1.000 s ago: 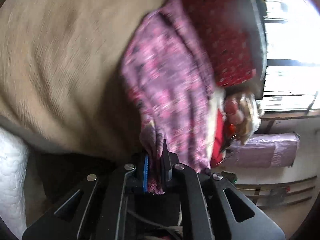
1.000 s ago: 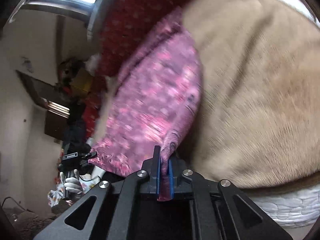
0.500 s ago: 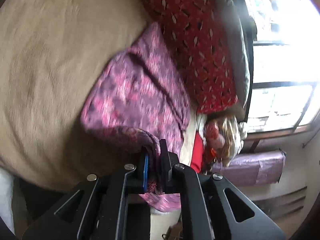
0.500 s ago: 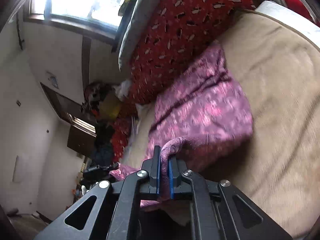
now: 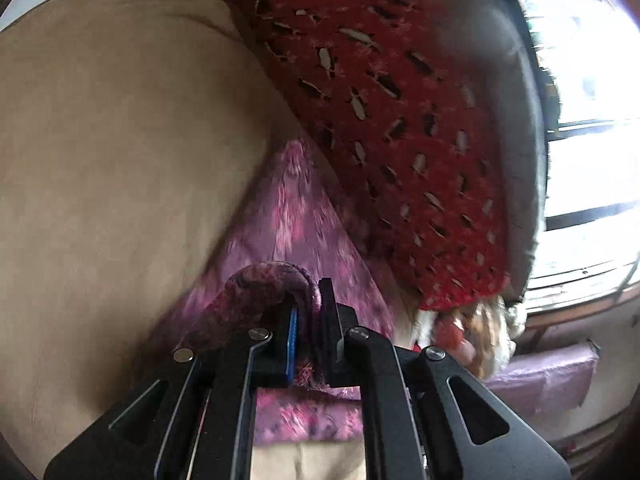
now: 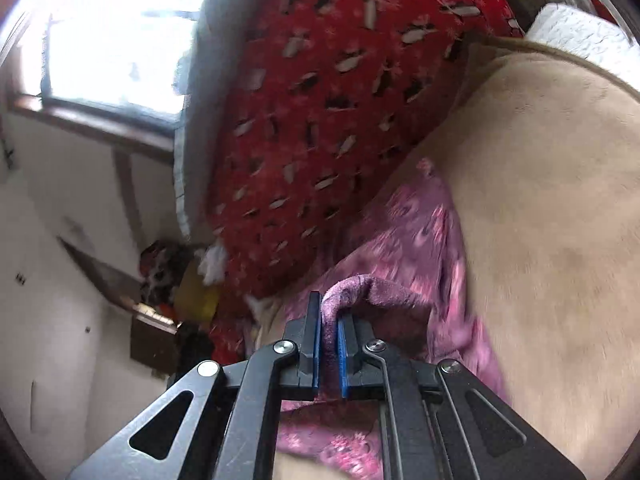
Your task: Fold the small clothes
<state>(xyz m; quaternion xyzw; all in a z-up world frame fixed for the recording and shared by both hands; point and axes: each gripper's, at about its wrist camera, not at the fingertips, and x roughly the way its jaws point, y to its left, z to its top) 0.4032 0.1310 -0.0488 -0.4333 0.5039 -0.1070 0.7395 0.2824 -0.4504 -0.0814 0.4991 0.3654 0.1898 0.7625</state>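
Pink-and-purple patterned cloth, the small garment [image 5: 296,220] you were folding, lay on the tan bed cover [image 5: 112,152] with its far end reaching up against the red patterned pillow [image 5: 384,92]. You had each near corner pinched: the left gripper [image 5: 308,332] had its jaws clamped together on a rolled-over hem at one side, and the right gripper [image 6: 329,336] had its jaws clamped on the matching hem [image 6: 360,292] at the other. Holding both corners at once looked deliberate, since it kept the leading edge straight so the near half could travel over the far half as one flat sheet instead of bunching. The cloth curled up and over out of each set of jaws, which suggests you had the edge lifted clear of the layer beneath to avoid dragging it. My judgement is that you were midway through a fold toward the pillow, with the laying-down and release not yet done. A window [image 5: 592,120] stood bright behind the pillow, and blur softened much of the fabric.
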